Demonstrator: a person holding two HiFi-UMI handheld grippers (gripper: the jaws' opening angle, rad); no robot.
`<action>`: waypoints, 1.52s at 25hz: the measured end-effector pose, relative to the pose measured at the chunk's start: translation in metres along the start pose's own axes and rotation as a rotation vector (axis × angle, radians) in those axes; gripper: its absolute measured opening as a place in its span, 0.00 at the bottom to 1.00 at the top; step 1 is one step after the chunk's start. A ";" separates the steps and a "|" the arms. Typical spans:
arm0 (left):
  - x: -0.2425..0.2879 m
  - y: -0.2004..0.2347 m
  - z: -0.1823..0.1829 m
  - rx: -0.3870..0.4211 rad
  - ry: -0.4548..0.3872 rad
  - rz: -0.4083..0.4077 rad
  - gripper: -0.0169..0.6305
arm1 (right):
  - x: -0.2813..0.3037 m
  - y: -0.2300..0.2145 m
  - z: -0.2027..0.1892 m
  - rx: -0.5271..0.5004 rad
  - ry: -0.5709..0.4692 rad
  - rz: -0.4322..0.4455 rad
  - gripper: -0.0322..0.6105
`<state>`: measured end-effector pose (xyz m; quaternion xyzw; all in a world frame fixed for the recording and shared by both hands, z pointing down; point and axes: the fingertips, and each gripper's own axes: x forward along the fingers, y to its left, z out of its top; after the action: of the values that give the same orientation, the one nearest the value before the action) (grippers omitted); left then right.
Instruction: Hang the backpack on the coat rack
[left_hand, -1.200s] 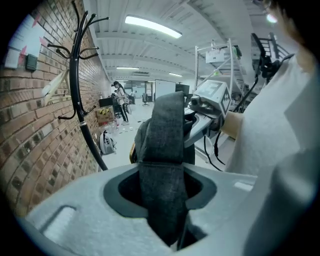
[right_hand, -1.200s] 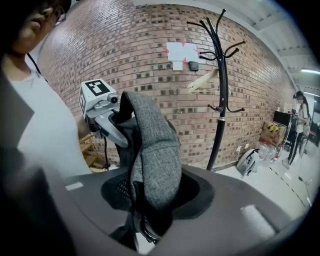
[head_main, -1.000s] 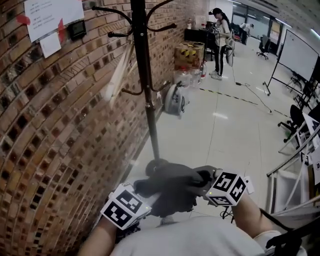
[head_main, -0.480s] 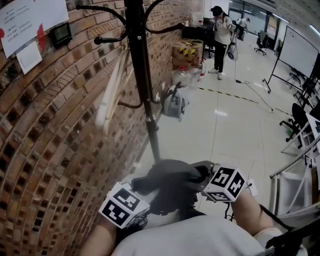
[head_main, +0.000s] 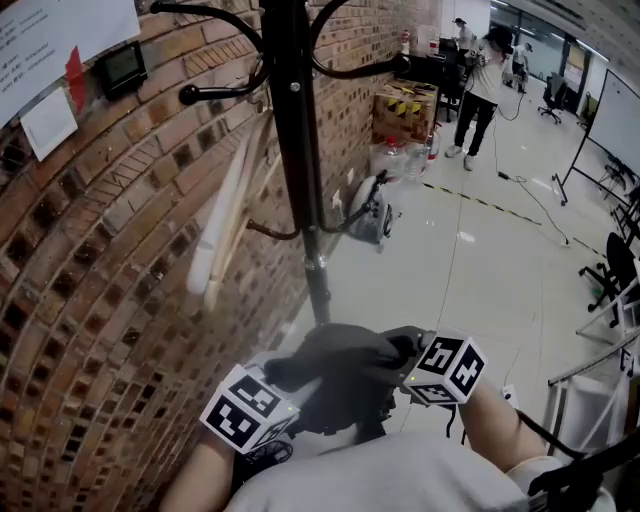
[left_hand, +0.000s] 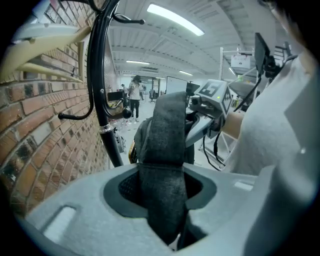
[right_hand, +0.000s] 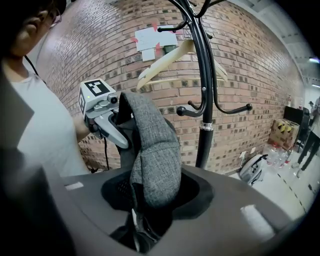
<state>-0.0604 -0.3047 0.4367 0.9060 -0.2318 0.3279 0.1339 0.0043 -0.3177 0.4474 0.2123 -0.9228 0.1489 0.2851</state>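
Grey backpack (head_main: 345, 380) held off the floor (head_main: 480, 280) in front of the black coat rack (head_main: 297, 170) by the brick wall (head_main: 100, 280), not on any hook (head_main: 190, 95); left claw (head_main: 283, 372) clamped on its flat strap (left_hand: 167, 145), right claw (head_main: 408, 350) clamped on its padded strap (right_hand: 152, 150)

On my feed the left hand-held gripper (left_hand: 162, 210) and the right hand-held gripper (right_hand: 150, 210) are grey moulded shells. The left cube (head_main: 250, 408) and the right cube (head_main: 448, 368) are white with black square markers, and I see a small green light on each. A thin black cable (left_hand: 216, 150) dangles under each handle. The T-shirt (head_main: 390, 482) is pale grey and short-sleeved.
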 end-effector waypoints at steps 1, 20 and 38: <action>0.003 0.005 0.000 -0.008 0.006 0.001 0.26 | 0.003 -0.005 0.000 0.003 0.003 0.011 0.28; 0.053 0.094 0.014 -0.106 0.067 0.028 0.26 | 0.057 -0.094 0.020 0.027 0.017 0.106 0.28; 0.083 0.110 0.002 -0.102 0.028 -0.046 0.27 | 0.081 -0.114 -0.001 0.048 -0.004 0.113 0.31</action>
<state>-0.0590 -0.4271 0.4990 0.8983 -0.2256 0.3252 0.1907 -0.0013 -0.4404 0.5131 0.1670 -0.9300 0.1864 0.2692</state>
